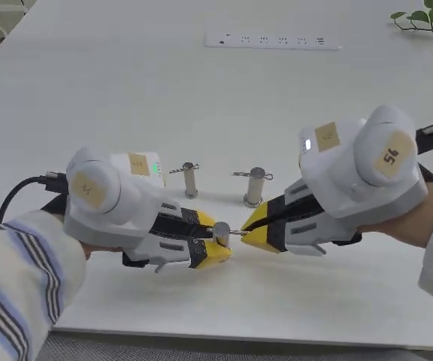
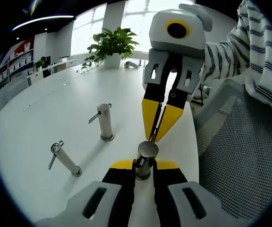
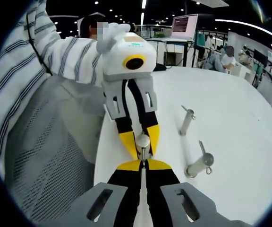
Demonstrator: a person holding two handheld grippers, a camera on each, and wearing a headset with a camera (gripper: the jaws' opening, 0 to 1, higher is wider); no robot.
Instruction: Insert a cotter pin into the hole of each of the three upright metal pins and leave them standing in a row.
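Metal pin (image 2: 148, 150) between left gripper (image 2: 144, 166) jaws

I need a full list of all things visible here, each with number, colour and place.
table: one, white, under everything.
standing metal pins: two, silver, upright mid-table.
inserted cotter pins: two, silver, through those pins' tops.
held metal pin: one, silver, gripped by left gripper.
third cotter pin: one, silver, in right gripper tips, at held pin.
power strip: one, white, table's far side.
plant: one, green, far right corner.
both grippers: white-black, yellow tips, facing each other near table edge.
sleeves: two, striped, behind grippers.
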